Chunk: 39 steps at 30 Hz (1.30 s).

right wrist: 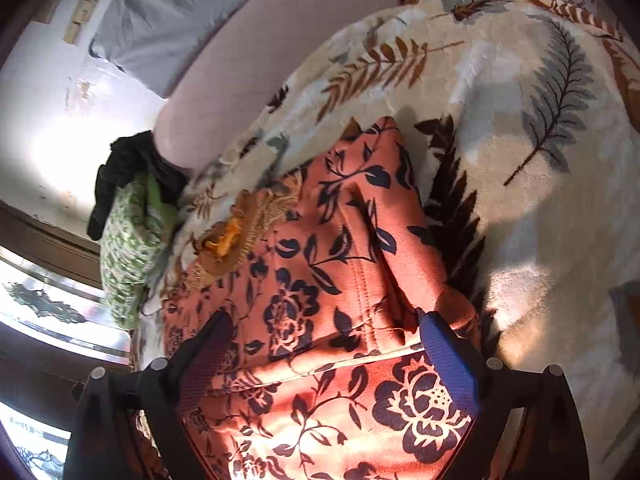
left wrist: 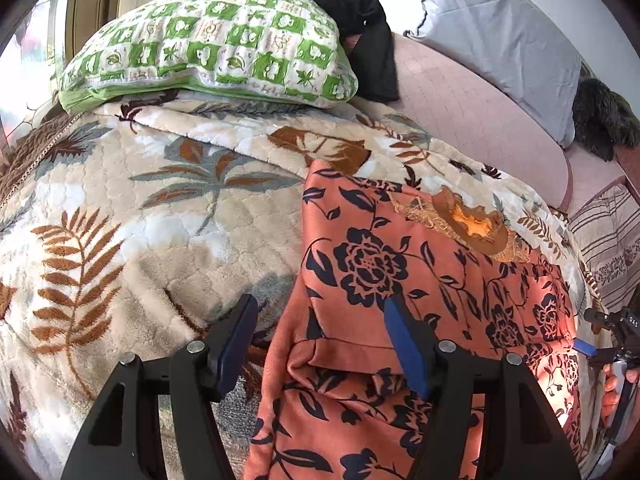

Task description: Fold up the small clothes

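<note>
My fingers over the orange floral garment [left wrist: 400, 264] on the leaf-print blanket [left wrist: 140, 208]

My left gripper [left wrist: 320, 336] stands open, one finger above the blanket, the other above the garment's edge. My right gripper [right wrist: 324, 344] is spread wide, folded cloth lying between the pads, none gripped.

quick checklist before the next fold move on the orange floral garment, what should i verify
1. Left gripper open: ok, fingers spread over the garment's edge.
2. Right gripper open: ok, fingers apart above the cloth.
3. Orange floral garment lying on the leaf-print blanket: ok.
4. Garment flat: not ok, a bunched fold sits near the left gripper.
5. Embroidered neckline visible: ok, facing up.
6. Green pillow clear of the garment: ok, apart at the far side.
</note>
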### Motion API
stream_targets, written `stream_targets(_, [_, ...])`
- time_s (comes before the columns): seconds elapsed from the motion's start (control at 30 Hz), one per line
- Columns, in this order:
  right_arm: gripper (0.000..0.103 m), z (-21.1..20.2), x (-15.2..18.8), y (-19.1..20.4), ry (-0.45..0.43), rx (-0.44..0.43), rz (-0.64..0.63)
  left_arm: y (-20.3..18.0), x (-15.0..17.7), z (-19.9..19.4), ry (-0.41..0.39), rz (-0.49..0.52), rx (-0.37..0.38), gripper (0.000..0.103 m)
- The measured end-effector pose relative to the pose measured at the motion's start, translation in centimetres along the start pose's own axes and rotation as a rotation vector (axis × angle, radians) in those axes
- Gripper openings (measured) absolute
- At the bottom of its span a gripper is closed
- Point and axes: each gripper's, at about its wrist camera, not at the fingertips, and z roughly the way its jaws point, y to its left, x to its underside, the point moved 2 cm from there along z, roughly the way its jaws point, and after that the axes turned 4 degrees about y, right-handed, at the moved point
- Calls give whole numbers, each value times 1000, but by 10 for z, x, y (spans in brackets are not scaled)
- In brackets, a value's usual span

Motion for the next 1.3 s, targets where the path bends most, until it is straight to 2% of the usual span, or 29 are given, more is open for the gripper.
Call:
stream_targets(0.07, [74,18,1,1,47,77,-45,2,5,19,54,9,-34,66])
stream_targets(0.1, [43,25,2,3,71,127,-69,5,8,26,74,13,-50,66])
stream_targets(0.13, [23,31,5,6,94,179,-99,7,10,30,77,10,-60,66])
stream_targets(0.17, [19,33,8,11,101,204,-133,10,12,30,60,4,-52,66])
stream_targets(0.23, [17,22,15,29,52,291,-239,11,12,27,50,5,-47,66])
stream_targets(0.3, [17,6,22,48,-15,362,-343,12,11,22,43,3,-54,66])
stream_targets(0.37, [21,9,27,43,-23,409,-357,10,7,11,9,-5,-59,66])
stream_targets(0.43, [52,30,27,22,65,467,-319,0,0,-4,-36,16,-33,66])
stream_targets(0.47, [54,27,27,18,38,416,-299,-7,-3,-10,-55,42,-15,66])
stream_targets(0.53, [66,10,23,18,-23,357,-261,-25,-6,-15,-80,110,10,67])
stream_targets(0.57, [66,-2,18,21,-71,345,-244,-31,-7,-11,-79,140,10,68])
stream_targets(0.63, [67,-19,6,32,-129,261,-232,-39,-6,7,-39,170,-29,68])
stream_targets(0.67, [67,-23,-1,37,-130,196,-222,-38,-3,20,-1,168,-47,68])
stream_targets(0.73, [75,-17,-15,43,-86,15,-182,-35,5,50,111,175,-85,69])
stream_targets(0.77, [76,-3,-22,44,-57,-47,-154,-35,8,50,71,189,-90,73])
stream_targets(0.8, [81,14,-30,36,-24,-42,-120,-36,8,48,48,205,-102,75])
stream_targets(0.83, [83,35,-36,21,41,6,-71,-37,8,47,67,209,-106,75])
stream_targets(0.87, [83,52,-38,5,80,12,-18,-36,6,44,83,196,-100,75])
stream_targets(0.93, [83,38,-34,6,-6,-60,21,-30,4,25,57,162,-74,75])
stream_targets(1.0, [83,11,-19,21,-72,-44,-41,-23,5,1,17,151,-80,75])
stream_targets(1.07, [83,-14,6,29,-93,-28,-103,-14,14,-27,-4,139,-63,75])
stream_targets(1.17, [83,-51,57,23,-84,-30,-145,5,44,-69,12,117,-22,75])
stream_targets(1.3, [83,-101,123,-15,-30,7,-155,31,105,-114,73,95,48,76])
